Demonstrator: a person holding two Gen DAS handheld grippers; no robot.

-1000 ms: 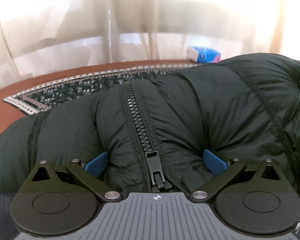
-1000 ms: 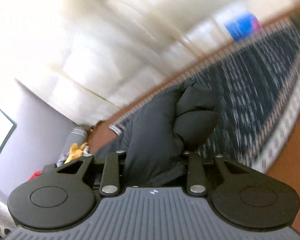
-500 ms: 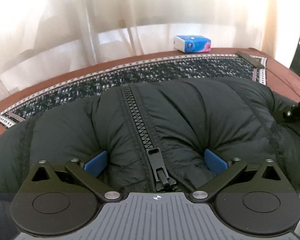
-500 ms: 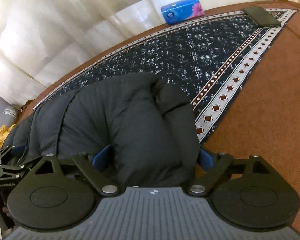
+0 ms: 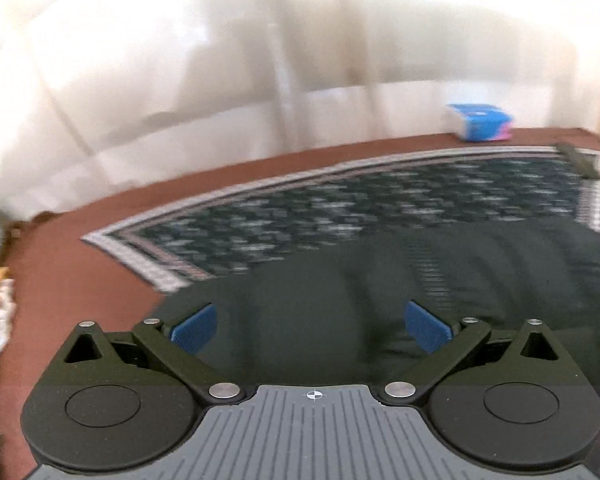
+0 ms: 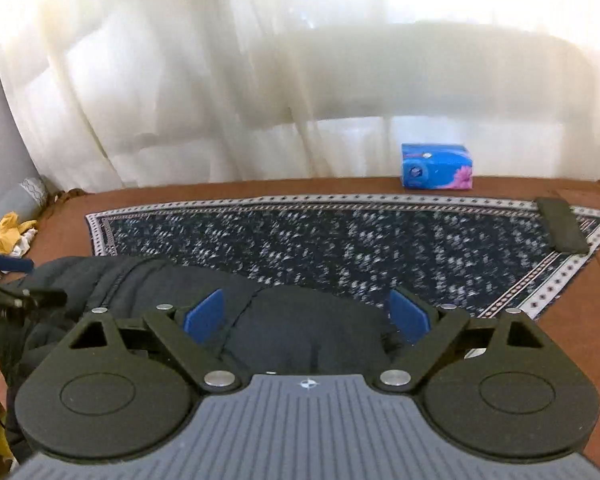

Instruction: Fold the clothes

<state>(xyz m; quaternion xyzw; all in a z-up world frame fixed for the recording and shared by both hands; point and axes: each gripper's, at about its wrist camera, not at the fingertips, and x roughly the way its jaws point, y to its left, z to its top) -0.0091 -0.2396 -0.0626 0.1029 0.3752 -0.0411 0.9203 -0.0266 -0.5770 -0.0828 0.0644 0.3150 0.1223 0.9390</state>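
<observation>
Both grippers, left [image 5: 310, 326] and right [image 6: 306, 314], hung with jaws wide apart, clamping nothing. Sat low in each frame: black puffer jacket [image 6: 292, 328], bunched on patterned rug [image 6: 340, 236], long axis running left-right. Lay directly under right gripper, likely nearer for next grab.
</observation>
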